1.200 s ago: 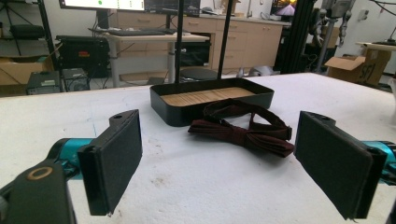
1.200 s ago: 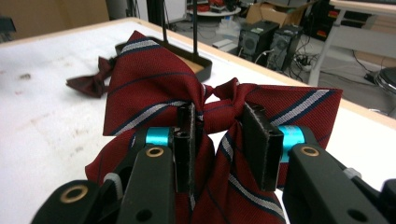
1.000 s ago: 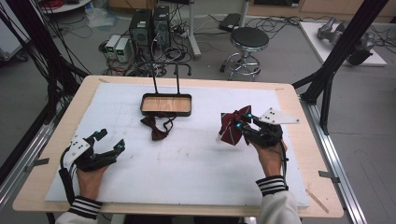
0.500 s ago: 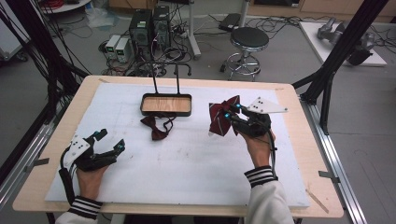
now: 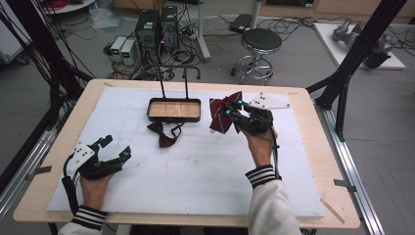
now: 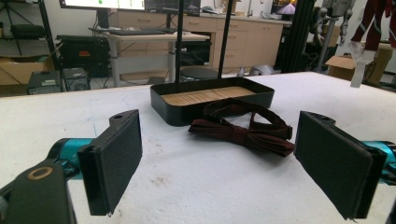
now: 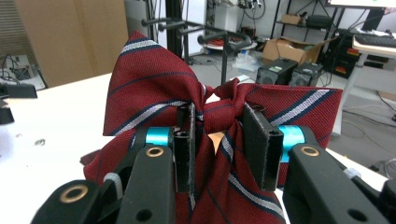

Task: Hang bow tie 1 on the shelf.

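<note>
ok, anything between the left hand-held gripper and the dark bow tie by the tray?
Nothing. In the left gripper view its open jaws frame the dark bow tie across bare white table cover; the high view shows the same empty stretch from the left hand-held gripper.

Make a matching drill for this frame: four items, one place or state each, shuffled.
1. striped red bow tie
2. dark maroon bow tie
3. black wood-floored tray
4. left gripper

A. open, holding nothing
B. lying on the white foam in front of the tray
C. clamped in the right gripper
D. holding nothing, under the two-post rack

Pairs: 1-C, 2-B, 3-D, 4-A
</note>
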{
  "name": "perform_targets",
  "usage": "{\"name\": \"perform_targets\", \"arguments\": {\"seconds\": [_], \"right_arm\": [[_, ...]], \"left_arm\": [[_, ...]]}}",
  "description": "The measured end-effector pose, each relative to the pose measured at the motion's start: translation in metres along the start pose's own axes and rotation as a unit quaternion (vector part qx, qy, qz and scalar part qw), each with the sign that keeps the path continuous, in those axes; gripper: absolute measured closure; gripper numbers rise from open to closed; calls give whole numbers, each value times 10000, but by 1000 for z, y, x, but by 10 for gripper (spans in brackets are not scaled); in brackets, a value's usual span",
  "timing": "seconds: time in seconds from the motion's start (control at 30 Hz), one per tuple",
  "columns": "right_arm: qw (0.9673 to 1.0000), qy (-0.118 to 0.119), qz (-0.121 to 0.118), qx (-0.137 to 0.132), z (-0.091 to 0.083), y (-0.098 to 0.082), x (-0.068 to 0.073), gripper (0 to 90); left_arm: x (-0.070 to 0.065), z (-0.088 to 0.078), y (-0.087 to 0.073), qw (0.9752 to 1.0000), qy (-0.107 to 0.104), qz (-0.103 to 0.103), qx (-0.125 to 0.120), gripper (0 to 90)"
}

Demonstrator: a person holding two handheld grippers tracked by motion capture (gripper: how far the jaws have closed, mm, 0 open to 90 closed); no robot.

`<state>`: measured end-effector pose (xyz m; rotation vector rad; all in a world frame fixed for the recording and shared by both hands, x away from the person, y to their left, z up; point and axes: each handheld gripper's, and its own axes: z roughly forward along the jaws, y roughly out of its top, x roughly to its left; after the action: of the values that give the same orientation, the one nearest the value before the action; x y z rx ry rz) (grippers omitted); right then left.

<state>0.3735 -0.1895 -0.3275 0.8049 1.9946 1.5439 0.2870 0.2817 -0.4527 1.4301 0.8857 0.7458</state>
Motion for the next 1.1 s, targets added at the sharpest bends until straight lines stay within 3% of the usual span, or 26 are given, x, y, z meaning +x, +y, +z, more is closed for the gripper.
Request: {"name": "perform_targets", "arguments": {"seconds": [0.2,1.1], "right_arm": [[9999,76,-18,-112,13,11,0,669],[9998,187,-16,-62,63,45,-11,669]], "left_arm": [[0,0,0,10000,0,-2,0,158],[0,0,0,10000,15,-23,9,158]]}}
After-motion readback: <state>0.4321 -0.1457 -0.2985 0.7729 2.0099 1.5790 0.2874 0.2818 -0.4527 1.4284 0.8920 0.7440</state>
